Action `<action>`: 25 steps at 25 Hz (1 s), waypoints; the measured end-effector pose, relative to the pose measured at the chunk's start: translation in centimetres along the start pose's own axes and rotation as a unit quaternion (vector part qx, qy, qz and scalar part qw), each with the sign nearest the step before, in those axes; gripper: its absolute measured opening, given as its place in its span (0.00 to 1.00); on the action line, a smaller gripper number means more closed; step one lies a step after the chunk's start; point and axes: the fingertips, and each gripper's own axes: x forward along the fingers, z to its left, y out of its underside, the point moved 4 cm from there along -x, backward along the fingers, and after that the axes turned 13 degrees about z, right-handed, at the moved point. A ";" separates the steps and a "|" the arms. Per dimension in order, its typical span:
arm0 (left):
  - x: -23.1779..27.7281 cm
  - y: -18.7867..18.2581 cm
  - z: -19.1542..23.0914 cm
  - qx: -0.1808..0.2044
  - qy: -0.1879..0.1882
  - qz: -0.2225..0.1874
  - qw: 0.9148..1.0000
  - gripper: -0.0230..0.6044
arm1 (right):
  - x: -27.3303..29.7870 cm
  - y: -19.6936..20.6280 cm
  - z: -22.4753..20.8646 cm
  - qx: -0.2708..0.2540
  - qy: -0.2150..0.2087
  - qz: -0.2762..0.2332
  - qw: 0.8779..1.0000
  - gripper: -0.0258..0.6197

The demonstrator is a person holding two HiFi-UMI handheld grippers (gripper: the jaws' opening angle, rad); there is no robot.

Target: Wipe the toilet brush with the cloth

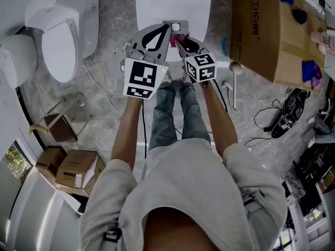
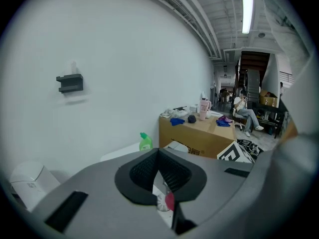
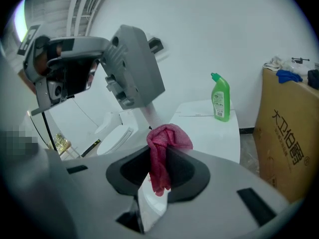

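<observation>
Above the white worktop (image 3: 199, 128), the right tongs (image 3: 160, 153) are gripping the pink cloth (image 3: 168, 137), which is covering the toilet brush (image 3: 149, 117) stem (little else of it is showing); the left tongs (image 2: 158, 156) are clamping that stem.

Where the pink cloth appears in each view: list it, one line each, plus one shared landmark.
Head view: pink cloth top centre, at the white table's near edge.
Left gripper view: pink sliver low between the left gripper's jaws.
Right gripper view: centre, clamped in the right gripper, by the toilet brush.
Shared landmark: cardboard box, right side in all three.
</observation>
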 end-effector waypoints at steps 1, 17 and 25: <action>-0.1 0.0 0.0 0.000 0.001 -0.001 1.000 0.07 | 0.6 0.4 -0.2 0.002 0.001 0.009 1.000 0.19; -0.4 0.2 -0.1 -0.004 0.008 -0.008 1.000 0.07 | 6.5 3.2 -3.8 0.024 0.014 0.108 0.994 0.19; -0.2 0.3 -0.2 -0.003 0.008 -0.003 1.000 0.07 | 4.3 2.9 -3.1 0.014 0.021 0.080 0.996 0.19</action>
